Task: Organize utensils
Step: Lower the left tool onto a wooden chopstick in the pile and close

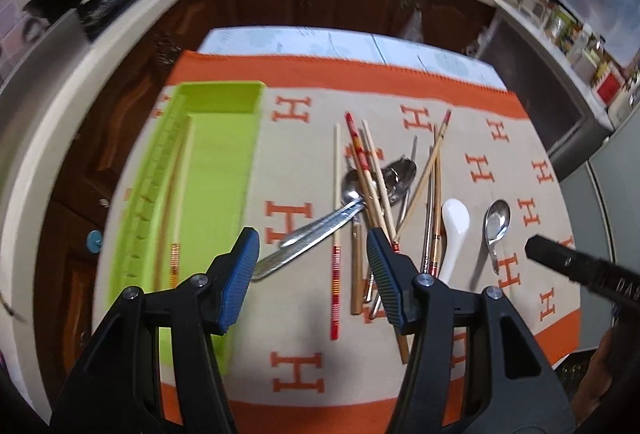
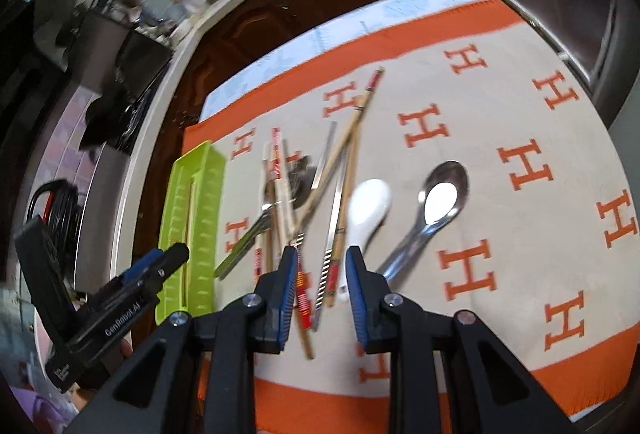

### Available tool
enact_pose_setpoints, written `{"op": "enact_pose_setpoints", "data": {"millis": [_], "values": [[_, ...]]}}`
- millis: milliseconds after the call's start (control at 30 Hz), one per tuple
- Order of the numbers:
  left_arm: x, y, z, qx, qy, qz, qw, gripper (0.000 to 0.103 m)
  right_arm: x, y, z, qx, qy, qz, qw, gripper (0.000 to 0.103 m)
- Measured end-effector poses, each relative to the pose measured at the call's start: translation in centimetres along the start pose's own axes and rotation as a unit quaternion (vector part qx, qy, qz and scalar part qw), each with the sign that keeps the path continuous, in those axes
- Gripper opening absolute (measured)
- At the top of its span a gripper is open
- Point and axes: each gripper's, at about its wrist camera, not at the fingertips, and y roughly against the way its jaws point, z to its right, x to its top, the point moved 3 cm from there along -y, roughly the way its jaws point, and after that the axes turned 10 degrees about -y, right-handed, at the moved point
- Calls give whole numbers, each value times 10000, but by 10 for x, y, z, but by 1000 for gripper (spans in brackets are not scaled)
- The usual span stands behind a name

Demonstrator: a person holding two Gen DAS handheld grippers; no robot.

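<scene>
Broadly, the desk is covered by a beige cloth (image 1: 304, 153) with an orange border and orange H marks. A green tray (image 1: 216, 169) is set along its left side, long axis running near to far; one chopstick (image 1: 178, 201) is seen lying lengthwise inside it.

Right of the tray, a loose heap of chopsticks (image 1: 372, 177) and steel spoons (image 1: 316, 230) is spread, most pieces pointing roughly away from the cameras, some crossing at slants. A white ceramic spoon (image 2: 366, 211) lies beside the heap, bowl at the far end; a steel spoon (image 2: 430, 211) lies further right, bowl also far, handle angled toward the right gripper.

Left gripper (image 1: 314, 258): jaws held wide apart, nothing between them, hovering above the heap's near ends.

Right gripper (image 2: 322, 276): jaws apart, empty, poised over the chopstick ends.
</scene>
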Motion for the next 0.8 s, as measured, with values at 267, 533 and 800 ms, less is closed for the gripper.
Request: {"op": "enact_pose_setpoints", "data": {"millis": [267,533,800], "values": [[11,-65,20,-373,-127,-557,9977,53,30,-35,48,174,-636,-322,9973,25],[21,-109,20,-712,100,-973,9927,26,38,-60,33,433,-466,-567,9964,25],[27,-131,22,-1063,319,-1204,9865,15,42,-75,25,460,-359,-706,9958,25]]}}
